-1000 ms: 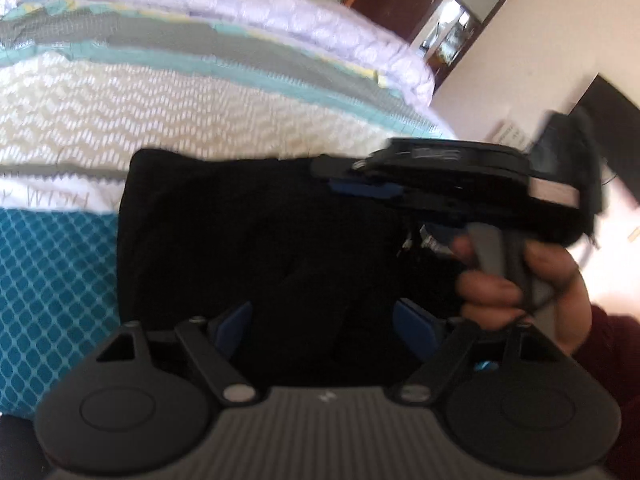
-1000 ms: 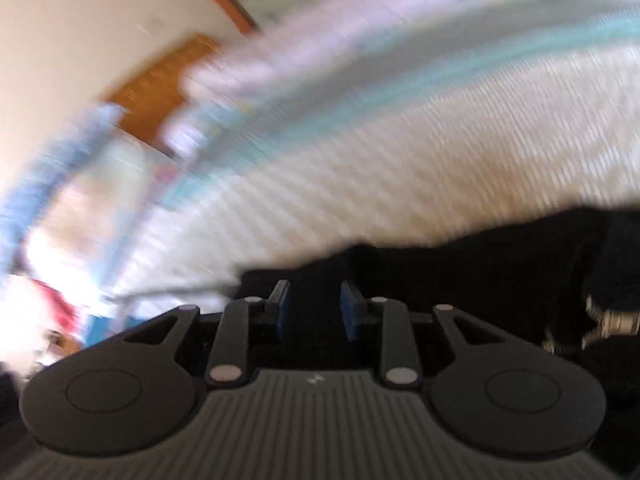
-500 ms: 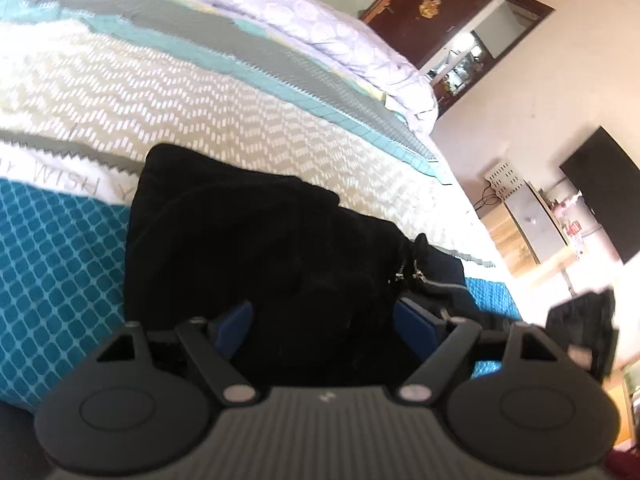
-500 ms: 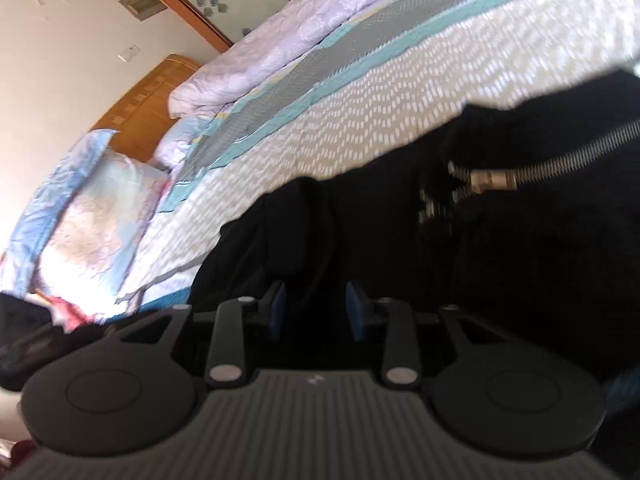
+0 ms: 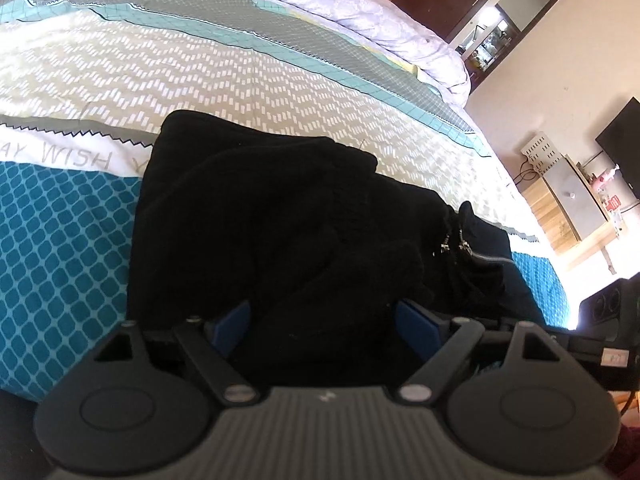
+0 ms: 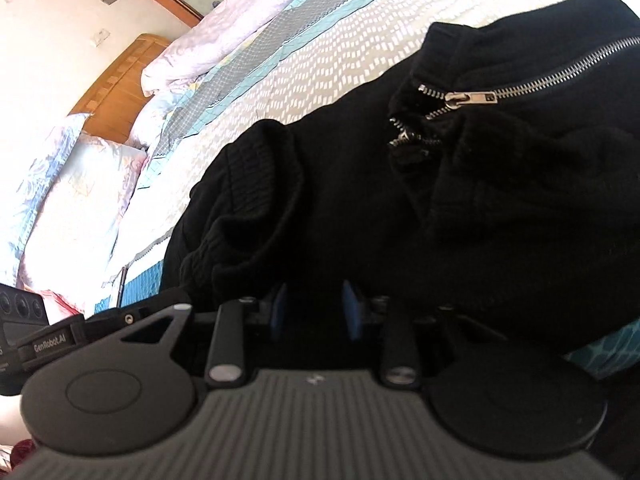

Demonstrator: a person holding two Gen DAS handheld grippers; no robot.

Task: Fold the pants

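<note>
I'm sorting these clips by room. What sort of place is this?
Most likely a home bedroom: a bed with a patterned quilt, pillows against a wooden headboard, and a black garment lying on the bed.

Left gripper (image 5: 324, 322): tilted downward over the black garment (image 5: 280, 216), blue pads set wide apart and opening further, dark fabric lying between them without visible pressure from either pad. Right gripper (image 6: 316, 312): likewise tilted downward at the near edge of the same garment, blue pads narrowly spaced and closing; contact with the fabric between them cannot be determined.
</note>
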